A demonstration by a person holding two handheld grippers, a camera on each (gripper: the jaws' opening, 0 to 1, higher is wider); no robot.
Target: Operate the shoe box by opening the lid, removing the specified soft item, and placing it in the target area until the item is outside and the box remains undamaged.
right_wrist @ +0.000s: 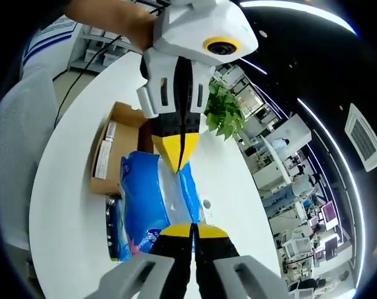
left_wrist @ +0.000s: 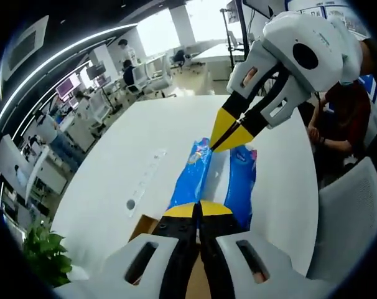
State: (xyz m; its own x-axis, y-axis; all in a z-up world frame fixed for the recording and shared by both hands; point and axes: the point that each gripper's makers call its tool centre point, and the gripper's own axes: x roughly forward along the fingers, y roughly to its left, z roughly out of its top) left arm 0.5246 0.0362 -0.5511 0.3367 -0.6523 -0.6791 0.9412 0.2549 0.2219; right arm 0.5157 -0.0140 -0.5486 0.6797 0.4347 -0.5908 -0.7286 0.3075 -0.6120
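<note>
Two grippers hold one soft blue pack (left_wrist: 204, 174) stretched between them above the white tabletop (left_wrist: 145, 143). My left gripper (left_wrist: 198, 208), at the bottom centre of the left gripper view, has its jaws closed on the near end of the pack; my right gripper (right_wrist: 191, 230), at the bottom centre of the right gripper view, is pinched shut on the opposite end. The brown box (right_wrist: 111, 149) sits at left centre of the right gripper view, beside and below the pack, so the item looks already out. I judge the step to be carrying it clear and setting it down. To do that well, I should move both hands together, keep the pack level and slack enough not to tear, steer away from the box, then lower before loosening either grip.
</note>
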